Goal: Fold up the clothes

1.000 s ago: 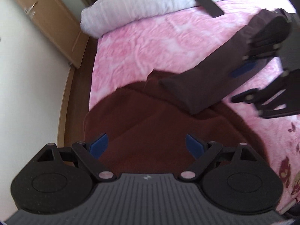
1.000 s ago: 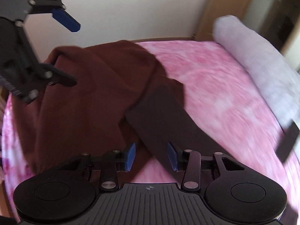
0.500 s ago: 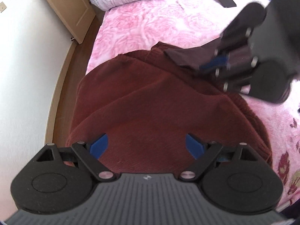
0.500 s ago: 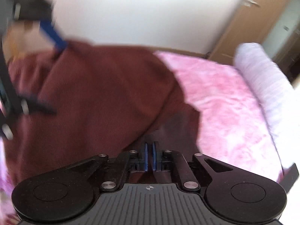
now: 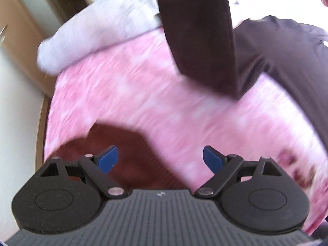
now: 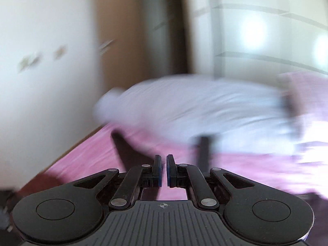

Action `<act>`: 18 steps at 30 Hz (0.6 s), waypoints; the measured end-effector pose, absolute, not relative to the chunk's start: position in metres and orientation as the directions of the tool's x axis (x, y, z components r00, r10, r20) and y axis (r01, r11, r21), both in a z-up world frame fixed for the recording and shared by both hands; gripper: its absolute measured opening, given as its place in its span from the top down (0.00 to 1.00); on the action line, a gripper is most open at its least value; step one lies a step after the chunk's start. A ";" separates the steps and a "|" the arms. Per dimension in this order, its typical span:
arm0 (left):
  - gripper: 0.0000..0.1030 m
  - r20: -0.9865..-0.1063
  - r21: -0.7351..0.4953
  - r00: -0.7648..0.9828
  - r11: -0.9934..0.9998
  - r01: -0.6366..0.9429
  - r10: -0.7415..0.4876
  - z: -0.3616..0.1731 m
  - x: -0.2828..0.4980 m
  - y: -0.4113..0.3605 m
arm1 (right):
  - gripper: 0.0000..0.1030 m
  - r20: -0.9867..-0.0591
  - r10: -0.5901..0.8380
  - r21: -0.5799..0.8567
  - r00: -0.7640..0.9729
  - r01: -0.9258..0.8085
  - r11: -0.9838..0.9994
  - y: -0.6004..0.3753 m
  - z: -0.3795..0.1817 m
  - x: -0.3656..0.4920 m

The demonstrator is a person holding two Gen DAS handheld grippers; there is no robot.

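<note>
The dark garment [image 5: 201,41], judged limp and light, is best pinched at its hem ahead of the wide-open left gripper [image 5: 161,157]; the right gripper [image 6: 163,171] is closed.

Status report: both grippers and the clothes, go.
Left gripper open, empty, above maroon garment on pink bed. Right gripper shut. Dark garment hangs lifted over bed, top out of frame. Nothing blocking.

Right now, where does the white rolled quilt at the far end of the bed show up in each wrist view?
Left wrist view: the white rolled quilt lies upper left, above the pink bedspread, partly hidden on its right by a hanging dark garment.
Right wrist view: the quilt spans the middle, blurred, beyond the shut right fingers.
Shared landmark: the wooden door beyond the quilt's end.
</note>
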State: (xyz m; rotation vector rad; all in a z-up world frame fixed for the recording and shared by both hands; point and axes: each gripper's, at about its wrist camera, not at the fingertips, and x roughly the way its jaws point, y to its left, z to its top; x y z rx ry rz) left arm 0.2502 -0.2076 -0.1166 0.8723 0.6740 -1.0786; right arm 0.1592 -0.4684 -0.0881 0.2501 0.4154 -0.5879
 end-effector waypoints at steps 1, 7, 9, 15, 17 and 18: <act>0.15 -0.816 0.275 0.339 0.203 0.940 -0.468 -0.115 0.235 -0.221 | 0.97 -0.419 -0.543 0.121 0.728 0.638 0.761 -0.489 -0.081 0.122; 0.15 -0.829 0.301 0.358 0.196 0.933 -0.429 -0.127 0.135 -0.296 | 0.97 -0.468 -0.717 0.210 0.517 0.853 0.478 -0.603 -0.115 -0.087; 0.15 -0.843 0.295 0.351 0.195 0.935 -0.408 -0.136 0.096 -0.314 | 0.97 -0.593 -0.643 0.232 0.485 0.868 0.440 -0.631 -0.159 -0.133; 0.15 -0.869 0.359 0.383 0.133 0.924 -0.312 -0.165 0.029 -0.350 | 0.96 -0.763 -0.316 0.320 0.564 0.754 0.574 -0.641 -0.243 -0.134; 0.15 -0.852 0.404 0.415 0.104 0.909 -0.318 -0.171 0.025 -0.364 | 0.96 -0.771 -0.223 0.357 0.597 0.695 0.624 -0.638 -0.250 -0.114; 0.15 -0.845 0.415 0.425 0.103 0.904 -0.324 -0.174 0.027 -0.373 | 0.96 -0.770 -0.188 0.370 0.610 0.666 0.648 -0.633 -0.247 -0.101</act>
